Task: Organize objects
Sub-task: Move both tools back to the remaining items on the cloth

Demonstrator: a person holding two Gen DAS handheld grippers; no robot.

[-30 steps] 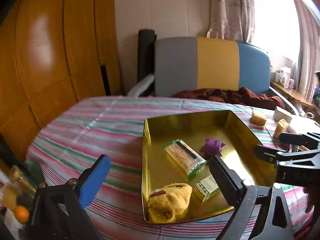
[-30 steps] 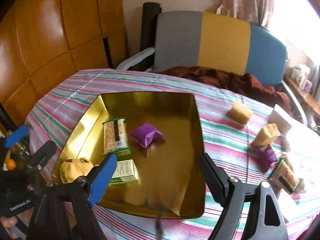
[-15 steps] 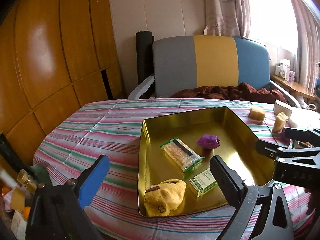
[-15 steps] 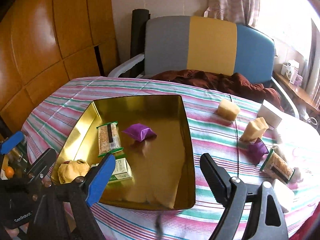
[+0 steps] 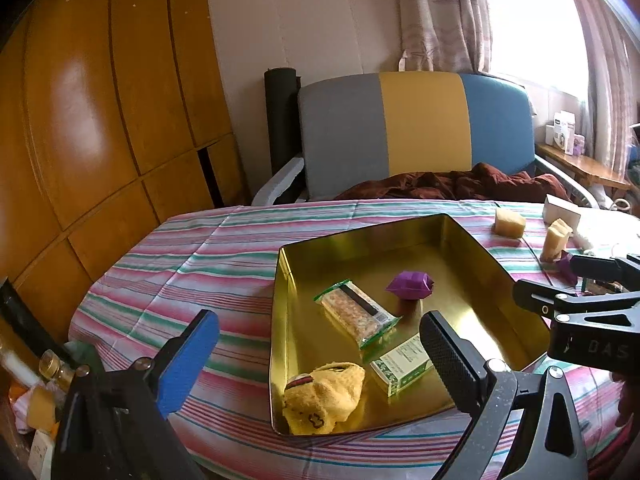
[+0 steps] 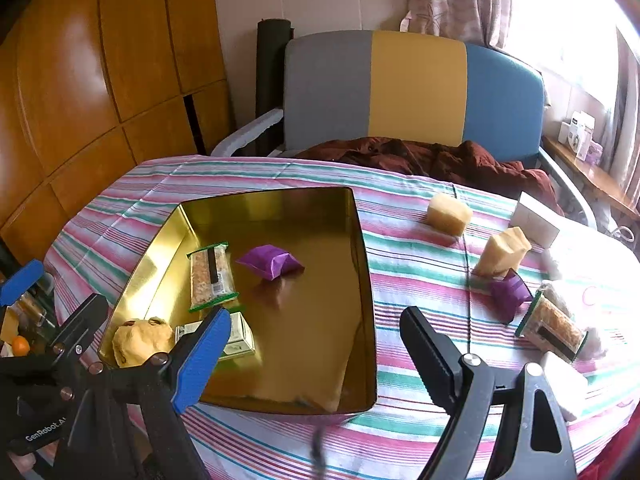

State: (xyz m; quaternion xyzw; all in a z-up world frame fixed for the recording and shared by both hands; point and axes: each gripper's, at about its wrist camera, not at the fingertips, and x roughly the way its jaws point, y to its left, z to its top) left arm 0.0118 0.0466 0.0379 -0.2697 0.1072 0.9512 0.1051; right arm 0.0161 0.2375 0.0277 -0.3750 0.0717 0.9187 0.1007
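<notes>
- My left gripper (image 5: 318,350) sits in the lower part of the left wrist view, jaws spread wide and empty; the blue pad is at lower left, the black pad at lower centre-right.
- My right gripper (image 6: 314,344) fills the bottom of the right wrist view, likewise released, with nothing between its pads.
- The gold tray (image 6: 362,280) rests on the striped tablecloth (image 6: 400,252), centre-left of the right wrist view.
- Inside the tray: a purple packet (image 6: 269,261) near the middle, a green-edged cereal bar (image 6: 211,276) to its left, a green-and-white carton (image 6: 240,336) below that, and a yellow plush item (image 6: 140,340) in the lower left corner. The carton is partly hidden behind my blue pad.
- Outside the tray, at the right of the frame: two beige wrapped blocks (image 6: 448,210) (image 6: 502,250), a second purple packet (image 6: 508,294) just below the nearer block, and a second cereal bar (image 6: 554,326) at the right edge.
- White items lie at the far right; their type is probably packaging, but glare prevents confirmation.
- A grey, yellow and blue chair (image 6: 416,88) stands behind the table, upper centre.
</notes>
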